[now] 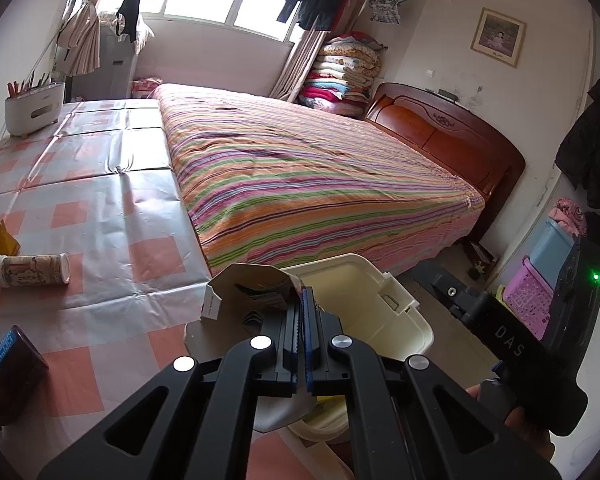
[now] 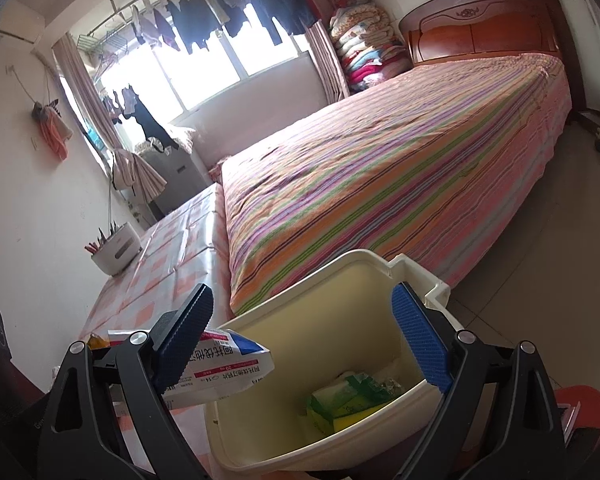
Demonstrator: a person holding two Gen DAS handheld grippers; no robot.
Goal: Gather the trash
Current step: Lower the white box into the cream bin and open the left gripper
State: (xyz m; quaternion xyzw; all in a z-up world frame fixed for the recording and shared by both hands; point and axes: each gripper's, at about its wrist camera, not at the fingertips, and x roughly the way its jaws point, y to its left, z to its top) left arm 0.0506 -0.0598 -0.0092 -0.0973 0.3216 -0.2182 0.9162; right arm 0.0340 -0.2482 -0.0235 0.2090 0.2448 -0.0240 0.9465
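left gripper (image 1: 302,300) pinches a flattened carton (image 1: 252,286) at the near-left rim of the cream bin (image 1: 400,304); right gripper (image 2: 304,340) spread wide above bin.

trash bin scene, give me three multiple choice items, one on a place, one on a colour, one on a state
1. Where is the cream trash bin?
A. on the bed
B. on the floor by the table corner and bed
C. on the table

2. What colour are the pads of the right gripper?
A. blue
B. red
C. white

3. What is the left gripper doing?
A. open, holding nothing
B. shut on the medicine box
C. shut on the bottle

Answers:
1 B, the bin stands below the checked tablecloth edge, next to the striped bed.
2 A, both spread pads show blue.
3 B, its pads pinch the box beside the bin, while the bottle lies on the table.
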